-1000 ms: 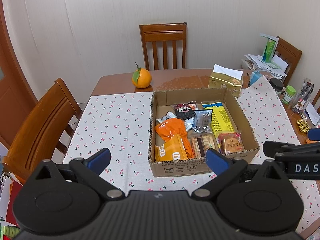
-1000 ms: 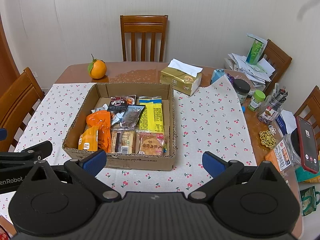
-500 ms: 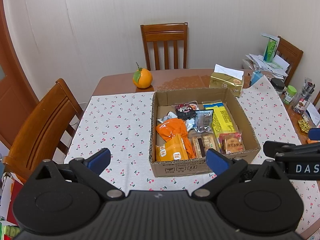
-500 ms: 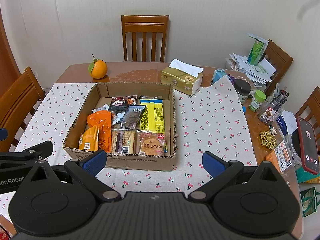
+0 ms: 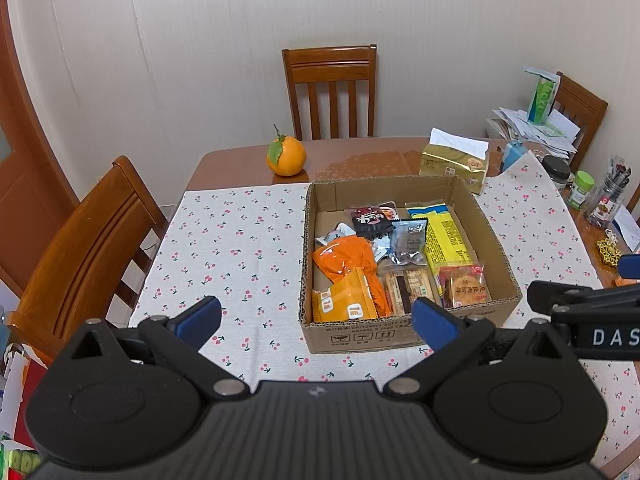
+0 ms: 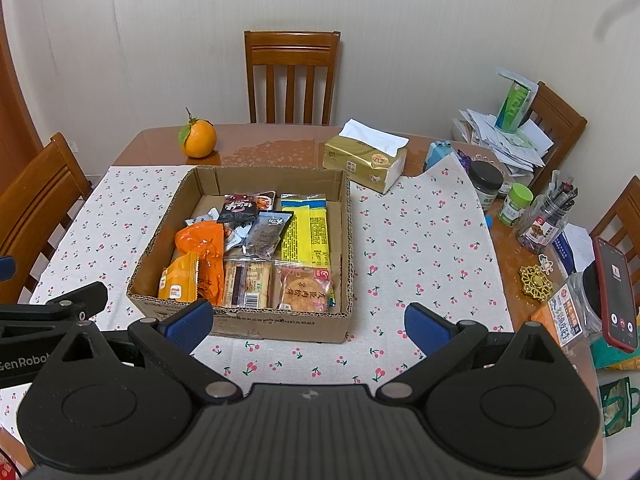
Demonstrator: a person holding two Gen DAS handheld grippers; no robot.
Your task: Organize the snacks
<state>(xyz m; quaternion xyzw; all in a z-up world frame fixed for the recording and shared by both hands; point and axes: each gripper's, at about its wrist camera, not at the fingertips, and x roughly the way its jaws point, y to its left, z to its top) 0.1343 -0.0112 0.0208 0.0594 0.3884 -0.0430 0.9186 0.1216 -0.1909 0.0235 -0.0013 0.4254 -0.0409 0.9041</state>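
The left gripper (image 5: 316,318) hovers with its jaws spread wide, grasping nothing and touching nothing. The right gripper (image 6: 308,322) hangs likewise, jaws released and empty. Ahead of both, an open brown cardboard box (image 6: 280,324) sits on the cherry-print cloth (image 6: 420,248) covering the wooden tabletop (image 6: 280,140). Inside lie the wrapped snacks: orange foil packets (image 5: 348,276), a long yellow pack (image 6: 306,232), and a round biscuit in clear wrap (image 6: 304,290).

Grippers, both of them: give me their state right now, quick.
Left gripper: open, holding nothing, short of the cardboard box.
Right gripper: open, holding nothing.
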